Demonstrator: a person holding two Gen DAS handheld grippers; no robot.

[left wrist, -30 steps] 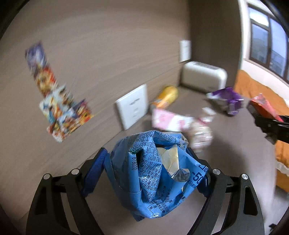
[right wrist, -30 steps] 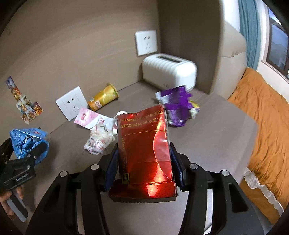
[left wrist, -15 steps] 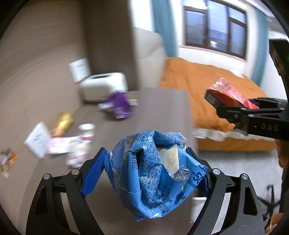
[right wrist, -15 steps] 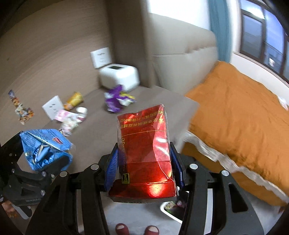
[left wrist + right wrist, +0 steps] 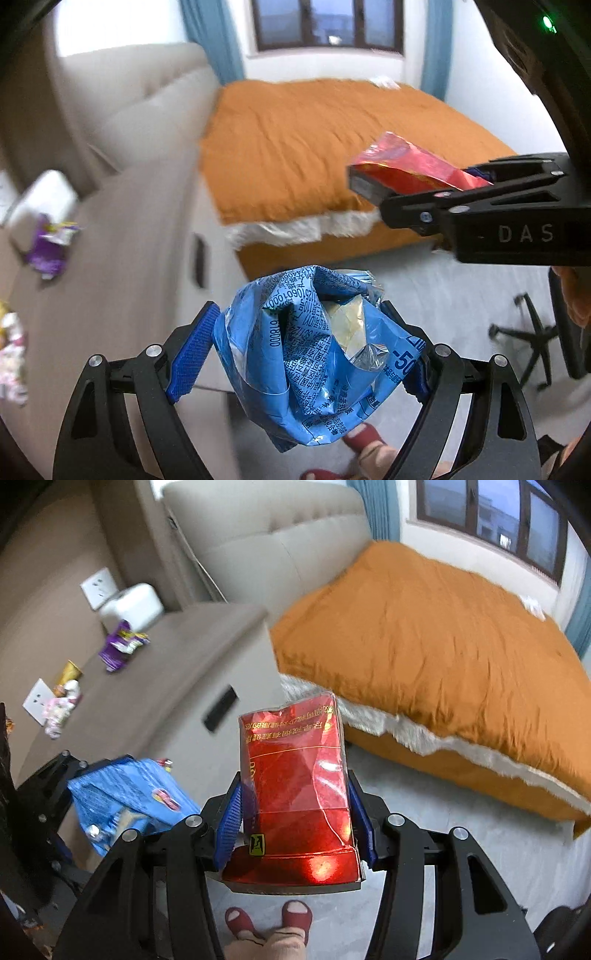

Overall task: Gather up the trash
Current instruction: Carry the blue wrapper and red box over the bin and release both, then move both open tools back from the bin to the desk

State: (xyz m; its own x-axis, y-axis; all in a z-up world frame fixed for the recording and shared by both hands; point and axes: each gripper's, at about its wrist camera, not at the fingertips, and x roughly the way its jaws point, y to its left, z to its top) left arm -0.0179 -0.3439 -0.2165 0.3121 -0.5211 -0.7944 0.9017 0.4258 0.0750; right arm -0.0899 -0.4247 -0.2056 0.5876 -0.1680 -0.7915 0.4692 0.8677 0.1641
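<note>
I had the crumpled blue wrapper pinched in my left gripper, its blue pads pressed into both sides, held in the air above the grey floor. My right gripper was clamped on a shiny red packet standing upright between its pads, also over the floor. The two loads hung near each other, not touching. More litter lay on the brown cabinet top: a purple wrapper beside a white box, and pink and yellow scraps further along. The orange bed stood beyond.
</note>
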